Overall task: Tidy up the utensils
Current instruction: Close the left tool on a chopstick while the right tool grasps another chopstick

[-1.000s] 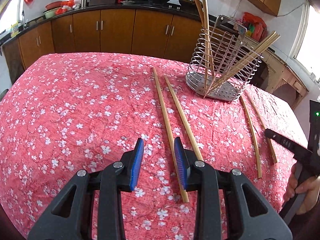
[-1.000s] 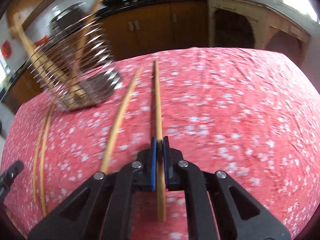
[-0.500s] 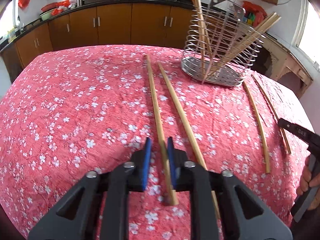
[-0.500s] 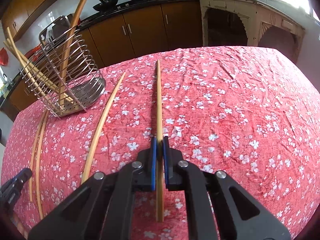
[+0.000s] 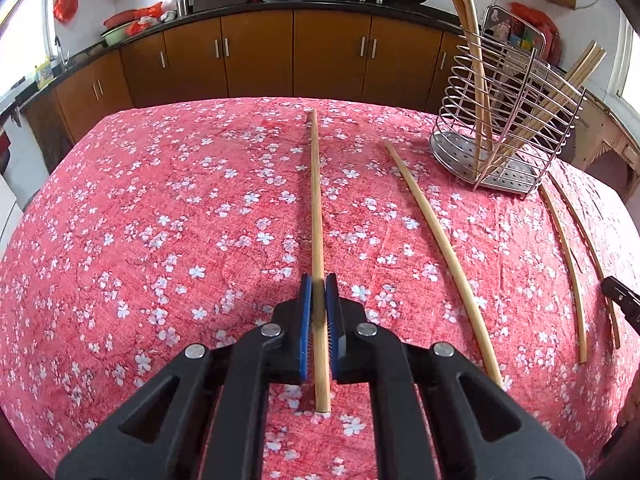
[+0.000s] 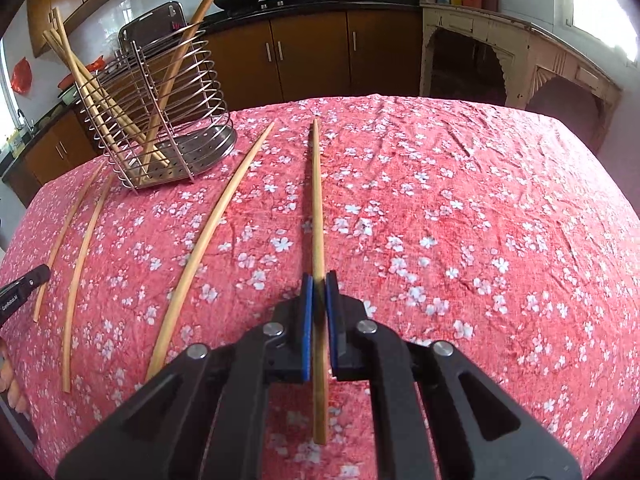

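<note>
The left gripper [image 5: 319, 300] pinches one chopstick [image 5: 316, 200] between its jaws; the right gripper [image 6: 319, 300] pinches another chopstick [image 6: 317, 208] likewise. Three more chopsticks [image 6: 208, 240] lie on the surface (red floral cloth) near the wire holder [image 6: 160, 120], which stands toward the far edge.

Chopstick [image 5: 316, 208] in left view: stretch between the blue pads [image 5: 306, 320] hidden. Same in right view: chopstick [image 6: 317, 208] covered where the pads [image 6: 307, 320] close on it. Rack [image 5: 500, 120] chopsticks run off the top edge, tips unseen. Other gripper [image 5: 622, 304] cut by right edge in left view; only a tip shows, jaws unreadable. Hand [image 6: 10, 384] cut by left edge in right view. Counter items too small to identify.
</note>
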A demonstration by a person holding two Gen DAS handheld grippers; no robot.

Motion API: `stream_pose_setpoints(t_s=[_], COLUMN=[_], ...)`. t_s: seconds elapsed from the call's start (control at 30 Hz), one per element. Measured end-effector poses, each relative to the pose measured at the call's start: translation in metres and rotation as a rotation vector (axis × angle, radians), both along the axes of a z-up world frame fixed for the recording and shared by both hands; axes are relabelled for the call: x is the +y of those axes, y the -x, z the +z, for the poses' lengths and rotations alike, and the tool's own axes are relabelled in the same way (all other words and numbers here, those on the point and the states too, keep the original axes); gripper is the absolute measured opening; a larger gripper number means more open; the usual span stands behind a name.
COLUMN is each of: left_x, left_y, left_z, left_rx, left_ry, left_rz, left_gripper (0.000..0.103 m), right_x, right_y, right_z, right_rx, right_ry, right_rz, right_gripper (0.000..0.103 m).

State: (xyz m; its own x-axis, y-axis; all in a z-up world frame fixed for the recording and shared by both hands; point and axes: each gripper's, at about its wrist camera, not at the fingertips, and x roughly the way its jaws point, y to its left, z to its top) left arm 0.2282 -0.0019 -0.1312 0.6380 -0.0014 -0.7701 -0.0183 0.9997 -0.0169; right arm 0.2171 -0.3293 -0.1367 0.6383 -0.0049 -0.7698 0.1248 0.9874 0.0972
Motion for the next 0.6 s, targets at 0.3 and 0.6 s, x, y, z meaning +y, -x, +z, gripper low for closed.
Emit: stream_pose_setpoints(t_s=[0.3,0.6], left_x=[-0.010,-0.009], left_y=[-0.003,-0.002], left_z=[0.001,0.000], left_rx=[0.001,0.001], left_ry=[-0.006,-0.005], left_rz=[-0.019,-0.039], left_gripper=[0.017,0.023], right_x=[-0.001,0.002], right_y=[-0.001,-0.002], right_z=[-0.001,-0.001], right_rx=[0.002,0.007], right_ry=[0.001,0.035], right_rz=[0.001,0.001], right_gripper=[0.008,0.008])
